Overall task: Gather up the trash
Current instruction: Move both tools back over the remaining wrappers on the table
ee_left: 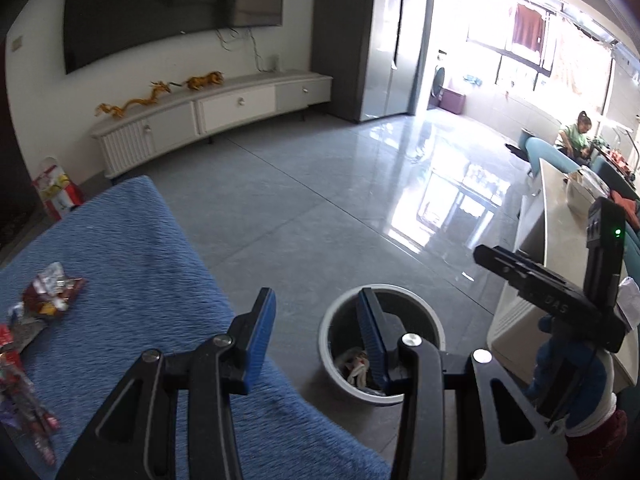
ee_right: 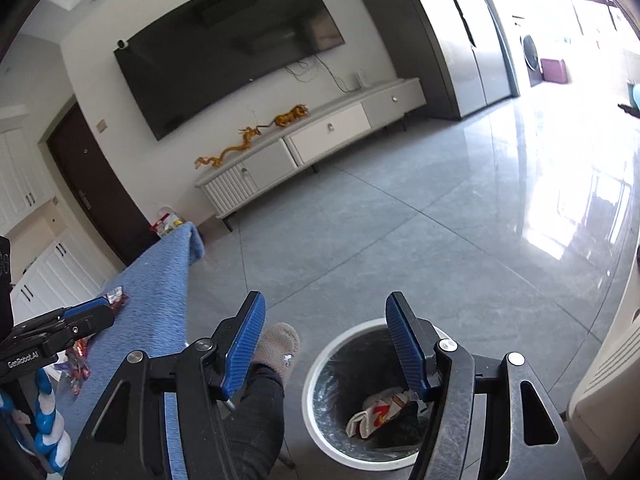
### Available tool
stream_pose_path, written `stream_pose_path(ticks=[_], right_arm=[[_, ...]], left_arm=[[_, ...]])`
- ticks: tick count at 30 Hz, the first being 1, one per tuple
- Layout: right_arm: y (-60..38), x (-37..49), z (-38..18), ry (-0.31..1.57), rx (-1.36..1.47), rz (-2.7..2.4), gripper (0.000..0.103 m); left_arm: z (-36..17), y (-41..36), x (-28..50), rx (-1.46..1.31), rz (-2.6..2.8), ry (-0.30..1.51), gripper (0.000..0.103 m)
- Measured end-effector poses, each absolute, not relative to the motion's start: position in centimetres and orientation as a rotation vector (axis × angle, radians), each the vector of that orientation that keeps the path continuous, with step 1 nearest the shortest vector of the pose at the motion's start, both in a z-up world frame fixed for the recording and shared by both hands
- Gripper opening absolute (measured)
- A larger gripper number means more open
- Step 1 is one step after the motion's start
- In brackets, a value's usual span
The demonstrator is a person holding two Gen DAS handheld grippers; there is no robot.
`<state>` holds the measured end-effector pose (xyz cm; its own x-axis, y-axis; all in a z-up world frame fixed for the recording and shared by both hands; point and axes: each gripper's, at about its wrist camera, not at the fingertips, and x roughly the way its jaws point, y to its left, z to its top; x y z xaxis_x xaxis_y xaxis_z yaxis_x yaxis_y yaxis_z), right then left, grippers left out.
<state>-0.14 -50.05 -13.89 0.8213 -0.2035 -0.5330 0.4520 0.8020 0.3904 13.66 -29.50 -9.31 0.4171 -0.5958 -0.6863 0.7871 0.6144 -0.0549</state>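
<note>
A round white trash bin (ee_left: 430, 322) with a dark liner stands on the floor; it also shows in the right wrist view (ee_right: 316, 368), with a white and red wrapper (ee_right: 378, 412) inside. My left gripper (ee_left: 316, 320) is open and empty, over the edge of the blue cloth (ee_left: 132, 256). My right gripper (ee_right: 324, 332) is open and empty, above the bin; it also shows in the left wrist view (ee_left: 548, 292). Several crumpled snack wrappers (ee_left: 52, 294) lie on the cloth at the far left, with more wrappers (ee_left: 24, 396) lower down.
A pale counter (ee_left: 560, 236) stands right of the bin. A white TV cabinet (ee_left: 216, 114) lines the far wall under a television (ee_right: 228, 44). A slippered foot (ee_right: 280, 346) rests beside the bin. A person (ee_left: 576, 138) sits far right.
</note>
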Motion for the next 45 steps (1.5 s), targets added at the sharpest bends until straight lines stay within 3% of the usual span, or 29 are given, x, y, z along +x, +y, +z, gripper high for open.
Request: stream_pose_path(ticks=[5,8,9,30,45], right_arm=[[-47.2,0.8,-10.7,0.463,0.470,-0.307,0.064],[-45.3,1.5,-9.0,0.453,0.430,-0.268,0.065],[-44.8,1.6,-8.7,0.451,0.421,-0.258,0.065],[-31.9,6.9,-2.0,0.469,0.178,-0.038,0.067],[-24.6,17.0,-6.6,0.619,0.133,0.180,0.068]], left_arm=[[-6.6,-24.8,13.5,0.267,-0.784,0.646,0.042],[-5.1,-21.3,13.6,0.236,-0.709,0.600,0.059],[-4.7,-20.4,13.5,0.229,-0.690,0.585,0.060],[-3.5,-2.6,14.1,0.033,-0.448,0.499,0.060],[-10.9,11.4,19.8,-0.164,-0.310,0.669,0.060]])
